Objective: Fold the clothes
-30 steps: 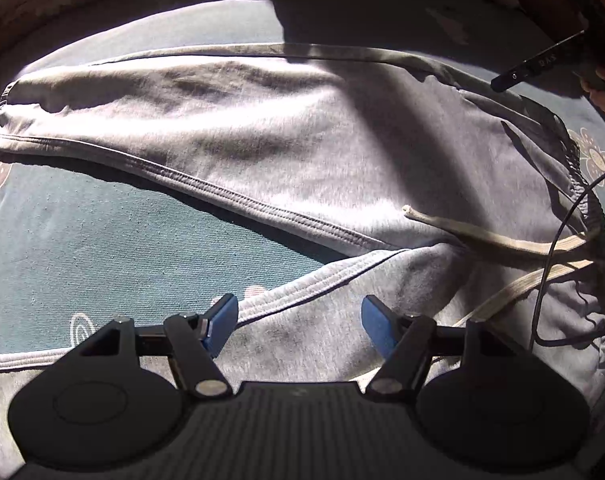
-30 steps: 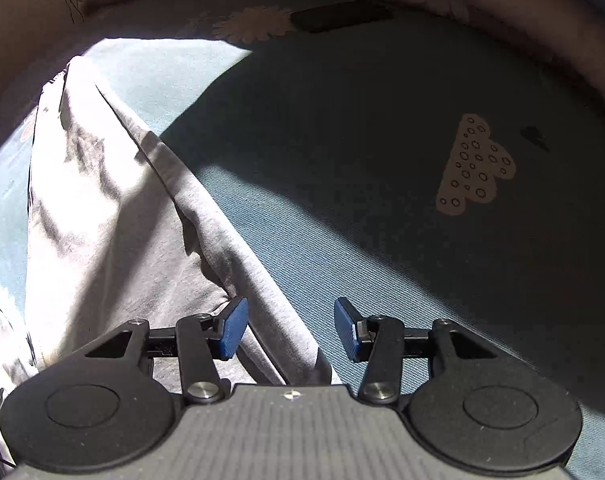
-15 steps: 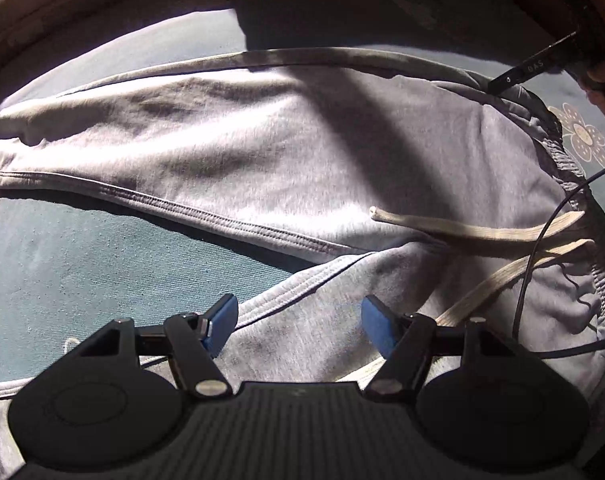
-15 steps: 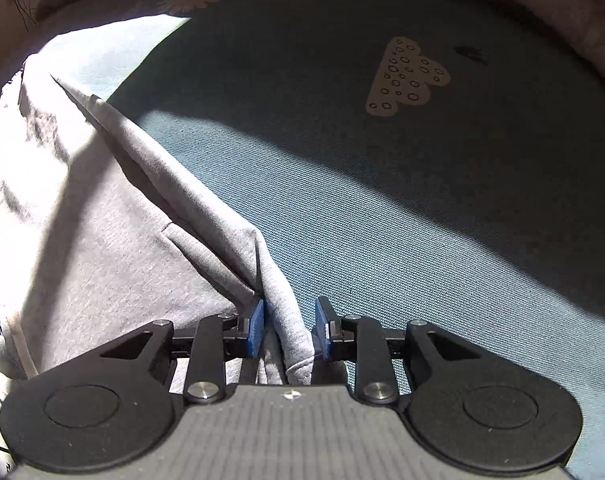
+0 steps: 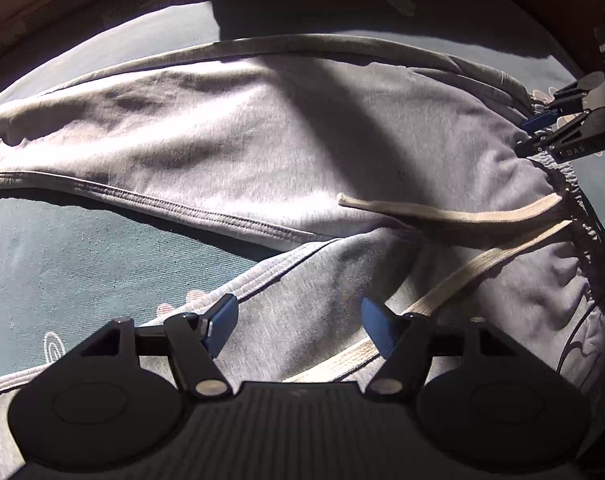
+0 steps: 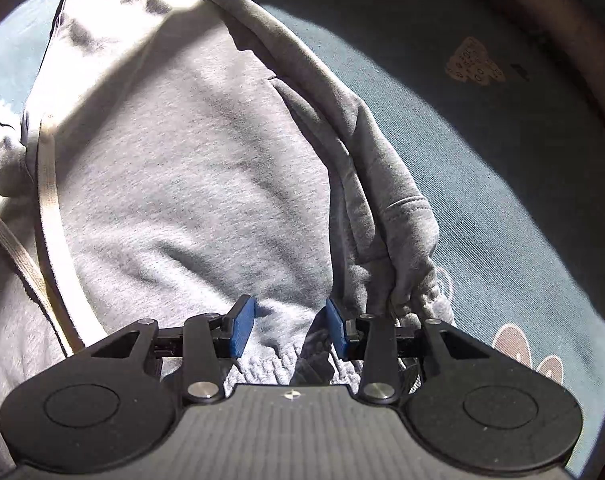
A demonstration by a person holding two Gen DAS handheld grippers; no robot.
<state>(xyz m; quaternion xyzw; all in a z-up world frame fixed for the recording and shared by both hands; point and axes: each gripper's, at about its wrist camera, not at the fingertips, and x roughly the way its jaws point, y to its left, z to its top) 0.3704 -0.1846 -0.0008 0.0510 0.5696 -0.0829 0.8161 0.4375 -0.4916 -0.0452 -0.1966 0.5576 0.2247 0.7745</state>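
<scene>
Grey sweatpants lie spread on a teal sheet, both legs running left and the gathered waistband at the right. A beige drawstring trails across the crotch. My left gripper hangs open over the near leg, holding nothing. My right gripper sits at the far end of the waistband. In the right wrist view, the right gripper points down at the sweatpants. Its jaws are opening, and the ribbed waistband lies between them with the pads apart from it. The drawstring runs down the left.
The teal sheet carries pale printed motifs and shows bare to the right of the pants. A padded pinkish border rims the far edge. A thin black cable loops over the waistband at the right.
My right gripper travelled along the pants' folded edge to the waistband, narrowing on the way and widening again now. The left gripper stayed open and shifted a little over the near leg.
</scene>
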